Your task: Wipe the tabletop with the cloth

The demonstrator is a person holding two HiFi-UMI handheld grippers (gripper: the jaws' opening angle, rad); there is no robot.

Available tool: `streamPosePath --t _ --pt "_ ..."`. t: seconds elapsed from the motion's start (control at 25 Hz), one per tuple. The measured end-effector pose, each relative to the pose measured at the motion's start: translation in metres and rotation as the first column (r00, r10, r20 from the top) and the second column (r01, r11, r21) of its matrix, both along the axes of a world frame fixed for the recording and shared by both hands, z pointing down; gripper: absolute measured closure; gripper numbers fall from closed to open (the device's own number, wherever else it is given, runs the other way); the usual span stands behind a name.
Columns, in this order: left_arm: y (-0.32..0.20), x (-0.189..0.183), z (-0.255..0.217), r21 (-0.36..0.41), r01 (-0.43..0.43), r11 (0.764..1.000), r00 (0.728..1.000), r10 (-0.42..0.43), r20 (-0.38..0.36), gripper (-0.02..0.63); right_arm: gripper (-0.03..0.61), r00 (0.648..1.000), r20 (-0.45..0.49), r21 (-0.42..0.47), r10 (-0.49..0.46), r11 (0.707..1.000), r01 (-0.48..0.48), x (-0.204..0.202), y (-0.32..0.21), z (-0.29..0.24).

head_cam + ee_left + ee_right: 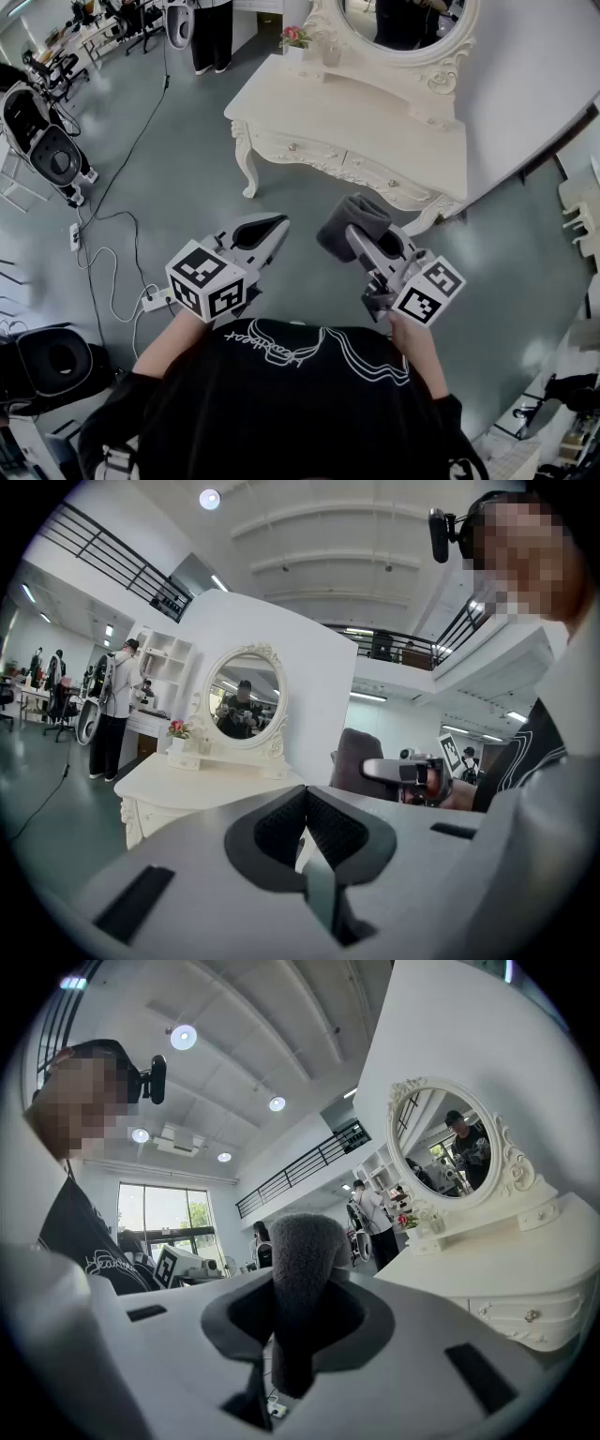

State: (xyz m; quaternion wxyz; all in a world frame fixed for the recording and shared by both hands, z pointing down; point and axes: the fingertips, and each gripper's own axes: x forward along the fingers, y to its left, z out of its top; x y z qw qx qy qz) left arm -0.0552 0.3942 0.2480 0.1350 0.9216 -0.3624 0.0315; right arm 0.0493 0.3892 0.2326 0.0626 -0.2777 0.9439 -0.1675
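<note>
1. Grey cloth (354,225) first, head view: it's bunched into a thick wad and gripped by the right gripper (367,236). It's held up over the floor, well short of the white dressing table (375,122), and nothing touches the tabletop. The left gripper (272,230) is near it but apart from the cloth, and from up here I can't really judge its jaws. The oval mirror (403,23) is chopped off by the top edge.

2. Left gripper view: the left gripper (305,822) has its jaws pressed together with nothing between them. Past them the cloth (354,759) is just a dark lump, partly covered by the right gripper (412,771). The dressing table (187,785) sits further back with its lower part blocked by the gripper body. The mirror (242,697) shows whole here.

3. Right gripper view: the right gripper (300,1321) is clamped on the cloth (305,1269). The cloth stands up between the jaws and fills the gap, so the pads are mostly hidden. The dressing table (506,1260) is off to the right, clear of the cloth, with its far end lost at the lens rim. The mirror (450,1143) stands above it.
</note>
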Motion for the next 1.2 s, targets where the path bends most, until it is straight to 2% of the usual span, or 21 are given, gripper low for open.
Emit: streamPosePath --t 0.56,0.92,1.2 --pt "0.004 0.031 -0.006 0.015 -0.012 1.0 1.0 0.012 0.007 0.611 0.492 0.999 -0.042 0.052 0.024 0.998 -0.022 0.029 0.005 -0.007" --pt "0.0 0.04 0.004 0.028 0.003 1.0 1.0 -0.003 0.006 0.611 0.492 0.997 -0.078 0.098 0.001 0.995 0.007 0.041 0.001 0.0" --pt "-0.032 0.022 0.02 -0.022 0.034 0.999 0.997 -0.035 -0.064 0.611 0.491 0.993 -0.121 0.088 0.004 0.996 0.006 0.033 -0.028 0.024"
